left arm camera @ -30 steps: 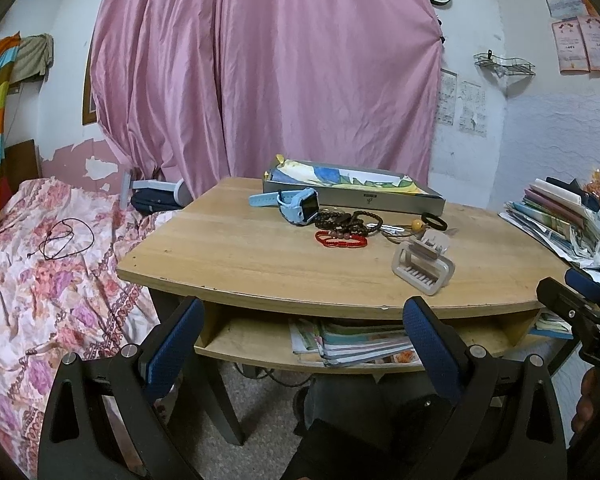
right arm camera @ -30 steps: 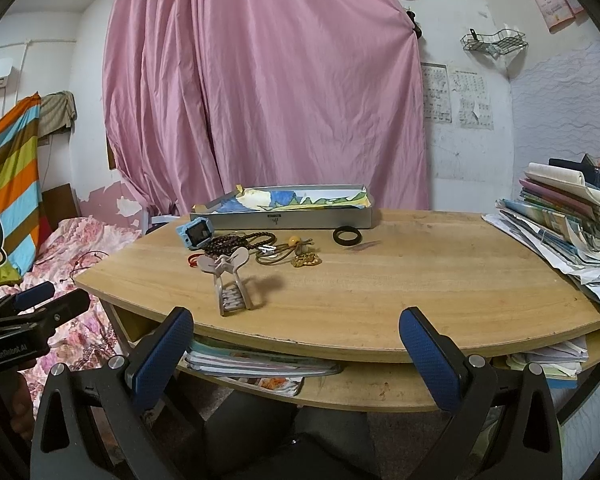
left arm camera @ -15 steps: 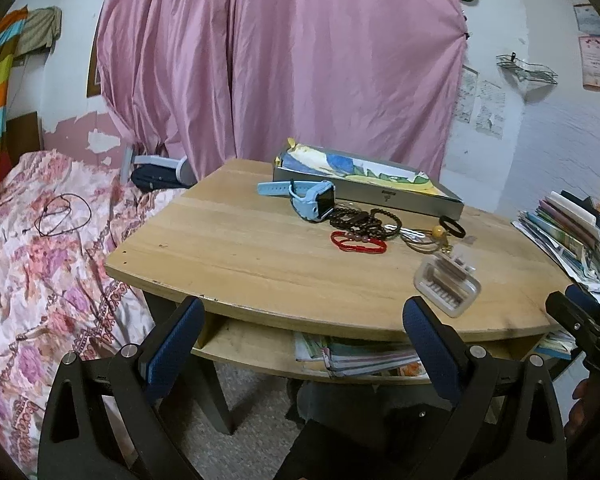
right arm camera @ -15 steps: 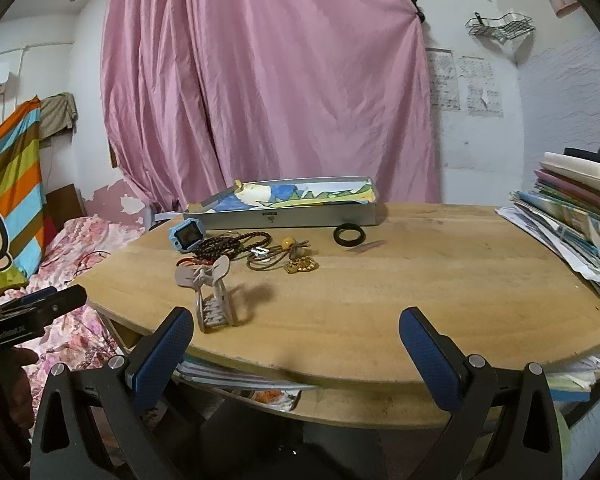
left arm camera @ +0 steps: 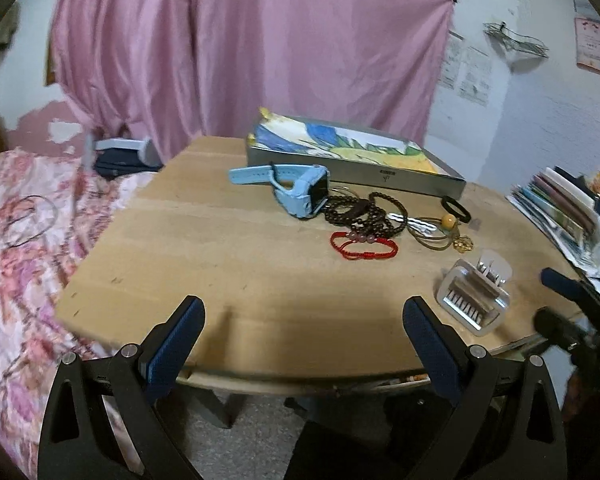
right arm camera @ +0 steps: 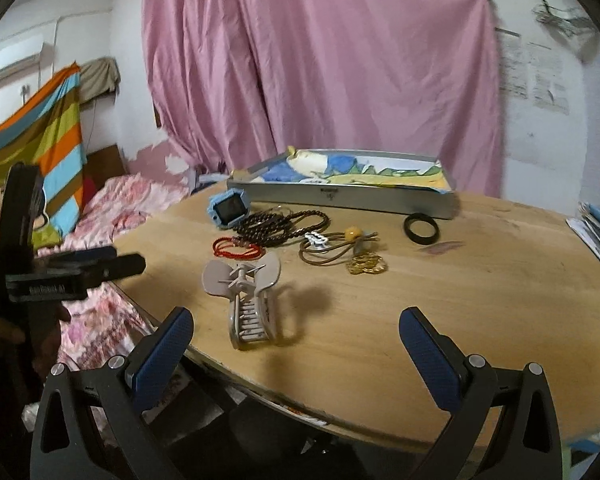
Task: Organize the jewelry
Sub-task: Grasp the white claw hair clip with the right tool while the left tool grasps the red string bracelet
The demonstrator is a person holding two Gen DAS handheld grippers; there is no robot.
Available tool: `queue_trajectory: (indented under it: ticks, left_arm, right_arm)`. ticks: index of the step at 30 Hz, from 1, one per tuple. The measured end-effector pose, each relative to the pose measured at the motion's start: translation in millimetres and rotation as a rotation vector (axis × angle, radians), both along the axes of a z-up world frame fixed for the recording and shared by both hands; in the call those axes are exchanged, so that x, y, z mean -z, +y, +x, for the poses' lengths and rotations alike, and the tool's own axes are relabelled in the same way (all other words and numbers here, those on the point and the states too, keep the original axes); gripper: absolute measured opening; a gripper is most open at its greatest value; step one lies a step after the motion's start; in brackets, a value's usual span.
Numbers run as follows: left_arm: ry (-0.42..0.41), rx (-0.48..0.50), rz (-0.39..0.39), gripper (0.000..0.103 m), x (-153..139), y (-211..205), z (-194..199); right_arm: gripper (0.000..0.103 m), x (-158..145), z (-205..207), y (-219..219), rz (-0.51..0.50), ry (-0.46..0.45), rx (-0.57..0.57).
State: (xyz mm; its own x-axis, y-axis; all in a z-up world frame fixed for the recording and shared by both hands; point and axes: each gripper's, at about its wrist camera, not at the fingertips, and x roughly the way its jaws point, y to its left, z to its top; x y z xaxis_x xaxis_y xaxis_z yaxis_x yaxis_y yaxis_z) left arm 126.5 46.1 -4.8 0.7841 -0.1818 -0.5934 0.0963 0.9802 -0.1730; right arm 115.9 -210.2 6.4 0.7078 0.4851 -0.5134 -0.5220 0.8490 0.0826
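Note:
A wooden table (left arm camera: 204, 256) holds a cluster of jewelry: a blue smartwatch (left arm camera: 300, 190), dark bead bracelets (left arm camera: 360, 212), a red cord bracelet (left arm camera: 364, 245), brown cords with an amber bead (left arm camera: 449, 222), a black ring (left arm camera: 455, 209) and a beige hair claw (left arm camera: 474, 300). Behind them lies a long grey tray (left arm camera: 356, 170) with a painted lining. My left gripper (left arm camera: 303, 316) hangs open over the table's near edge, nothing between its fingers. My right gripper (right arm camera: 296, 330) is open too, just right of the hair claw (right arm camera: 246, 300), short of the gold charm (right arm camera: 367, 266).
A bed with a floral sheet (left arm camera: 16, 264) borders the table on the left. Stacked books and papers (left arm camera: 560, 208) crowd the table's right end. A pink curtain (left arm camera: 252, 48) hangs behind. The wood in front of the jewelry is bare.
Both grippers have moved forward and higher, from below the table's edge to over it. The jewelry looks larger and nearer. Nothing on the table has shifted.

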Motion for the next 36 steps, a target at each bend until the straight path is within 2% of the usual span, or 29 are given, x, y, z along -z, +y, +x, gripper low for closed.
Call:
queue_trajectory:
  ticks: [9,13,14,16,19,23,25,29,31,36]
  left_arm:
    - [0.0,0.158,-0.032,0.093,-4,9,37]
    - [0.008,0.185,-0.016,0.089,-2,3,48]
    - [0.012,0.189,-0.017,0.087,-1,2,50]
    - [0.026,0.195,-0.026,0.075,2,1,55]
    - [0.046,0.203,-0.038,0.07,6,-2,64]
    - [0.062,0.209,-0.044,0.069,7,-7,73]
    - [0.073,0.206,-0.054,0.059,5,-9,79]
    - [0.11,0.177,-0.062,0.046,4,-12,93]
    - [0.133,0.166,-0.056,0.036,5,-13,101]
    - [0.182,0.157,-0.01,0.019,6,-19,111]
  right_arm:
    - [0.101,4,12,19,-0.019,0.042,-0.068]
    - [0.084,7,21,26,-0.041,0.057,-0.057]
    - [0.079,9,22,27,-0.044,0.06,-0.052]
    - [0.073,11,26,27,-0.048,0.068,-0.044]
    - [0.06,13,32,27,-0.048,0.08,-0.037]
    - [0.054,15,40,25,-0.038,0.092,-0.03]
    - [0.049,14,43,23,-0.033,0.091,-0.022]
    - [0.038,12,51,23,-0.023,0.097,-0.02]
    - [0.036,11,54,22,-0.017,0.1,-0.022]
    - [0.032,9,60,20,-0.003,0.105,-0.033]
